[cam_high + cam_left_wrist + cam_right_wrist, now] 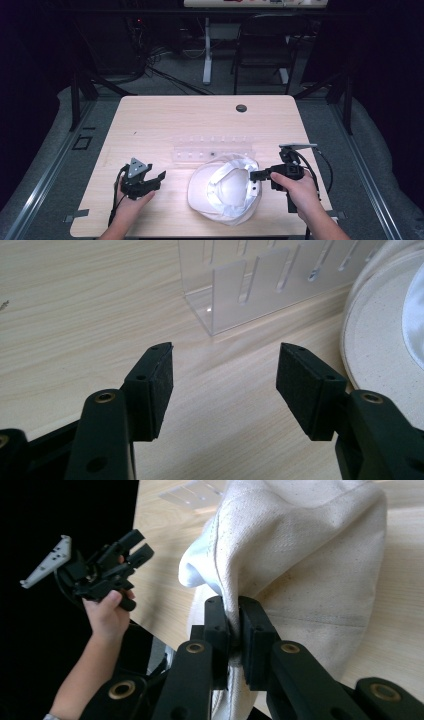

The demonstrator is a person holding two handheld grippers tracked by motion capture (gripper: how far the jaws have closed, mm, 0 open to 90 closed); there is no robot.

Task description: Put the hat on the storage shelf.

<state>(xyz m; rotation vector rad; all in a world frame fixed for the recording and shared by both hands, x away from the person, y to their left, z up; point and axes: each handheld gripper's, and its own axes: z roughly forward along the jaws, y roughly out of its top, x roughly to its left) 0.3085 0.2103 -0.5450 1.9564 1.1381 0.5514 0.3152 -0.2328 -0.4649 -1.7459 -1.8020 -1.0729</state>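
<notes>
A white cloth hat (225, 187) lies upside down on the wooden table (165, 115), near the front edge and right of centre. My right gripper (253, 175) comes in from the right and is shut on the hat's rim. In the right gripper view the pads (234, 625) pinch a fold of the cream fabric (310, 555). My left gripper (158, 177) rests left of the hat, apart from it. Its jaws (225, 370) stand open over bare wood, with the hat's brim (370, 355) off to one side. The left gripper (136, 544) also shows in the right gripper view.
A clear acrylic slotted rack (212, 150) stands just behind the hat, close in front of the left gripper (250, 295). A dark round grommet (241, 108) sits near the table's far edge. A chair (265, 45) and cables are on the floor beyond.
</notes>
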